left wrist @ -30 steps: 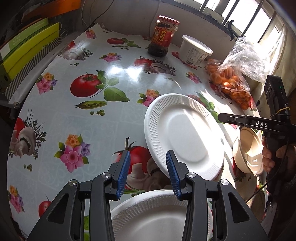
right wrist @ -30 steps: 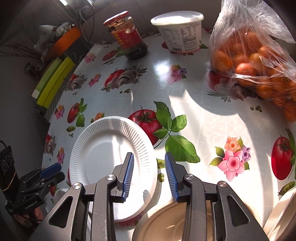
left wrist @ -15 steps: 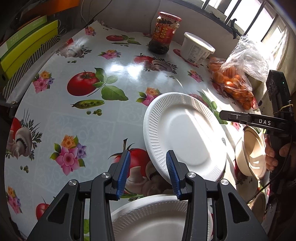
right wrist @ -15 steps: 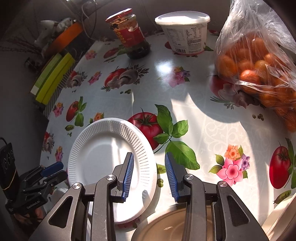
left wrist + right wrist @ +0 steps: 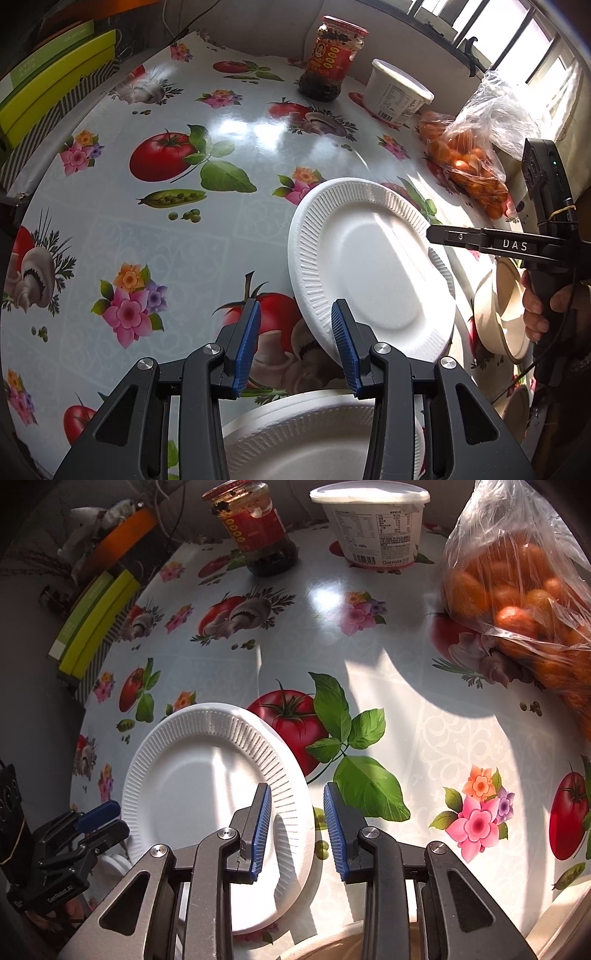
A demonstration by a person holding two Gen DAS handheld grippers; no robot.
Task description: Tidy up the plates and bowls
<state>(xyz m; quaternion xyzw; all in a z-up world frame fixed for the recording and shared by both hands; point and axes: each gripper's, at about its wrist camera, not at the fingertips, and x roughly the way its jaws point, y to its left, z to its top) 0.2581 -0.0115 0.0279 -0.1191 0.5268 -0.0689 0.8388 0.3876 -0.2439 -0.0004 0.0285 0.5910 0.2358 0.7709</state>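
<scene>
The white foam plate [image 5: 369,269] sits tilted over the vegetable-print tablecloth [image 5: 192,122], its far rim raised, at about 3 o'clock from the centre of the left wrist view. The right gripper [image 5: 297,827] has its blue-padded jaws apart, straddling the plate's near-right rim; the left pad lies over the plate's face and the right pad stands clear of the edge, so it is not clamped. From the left wrist view that same gripper [image 5: 430,236] reaches in from 3 o'clock, its arm printed "DAS", with the person's hand [image 5: 543,306] on the grip.

The left gripper [image 5: 295,347] is also spread, its right finger crossing the plate's lower edge, nothing pinched between the pads. A second foam plate [image 5: 303,435] lies at 6 o'clock, largely hidden behind the gripper's body. Seen from the right wrist camera, the left gripper's housing [image 5: 62,864] at 8 o'clock reads "GenRobot.AI".

At 12 o'clock stand a red-labelled sauce jar [image 5: 255,528], its label characters too small to read, and a white tub [image 5: 373,520] marked "Oarmilk" above a barcode. A clear bag of small oranges [image 5: 517,602] fills 2 o'clock, cut off by the frame. Beige bowls [image 5: 495,317] at 4 o'clock are partly hidden behind the right gripper's handle. Yellow-green boxes [image 5: 55,74] at 10 o'clock carry illegible print.
</scene>
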